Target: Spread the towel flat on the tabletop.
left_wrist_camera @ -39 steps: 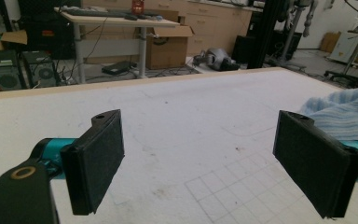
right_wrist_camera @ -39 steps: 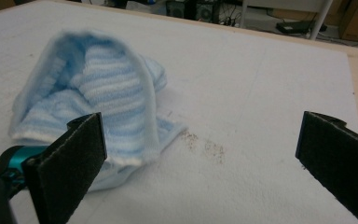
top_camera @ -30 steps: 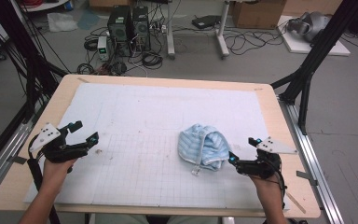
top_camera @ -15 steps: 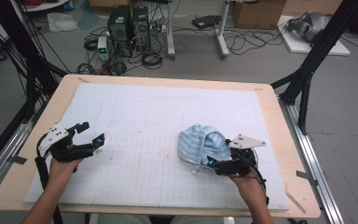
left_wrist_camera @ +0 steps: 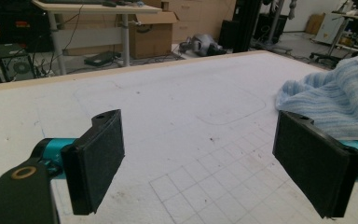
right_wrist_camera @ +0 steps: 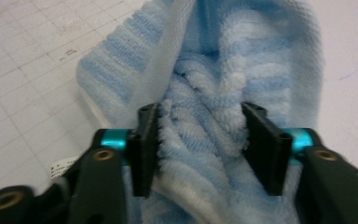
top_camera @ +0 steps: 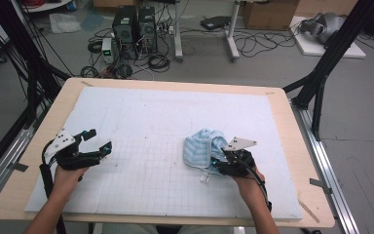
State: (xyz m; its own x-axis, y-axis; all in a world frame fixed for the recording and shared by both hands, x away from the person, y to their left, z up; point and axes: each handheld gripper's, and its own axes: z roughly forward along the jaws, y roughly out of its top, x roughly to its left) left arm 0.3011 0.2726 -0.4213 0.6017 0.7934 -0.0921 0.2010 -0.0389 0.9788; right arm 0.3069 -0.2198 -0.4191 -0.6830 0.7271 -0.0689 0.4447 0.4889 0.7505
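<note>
While right gripper (right_wrist_camera: 200,140) jaws pinch the towel (right_wrist_camera: 205,84), left gripper (left_wrist_camera: 214,168) (empty) gapes.

Light wooden table (top_camera: 292,146), nearly covered by a white foam mat (top_camera: 165,122) with a faint printed grid on its near half. On the mat, right of centre: a crumpled blue-and-white striped towel (top_camera: 202,148), small white label (top_camera: 205,178) at its near edge.
</note>
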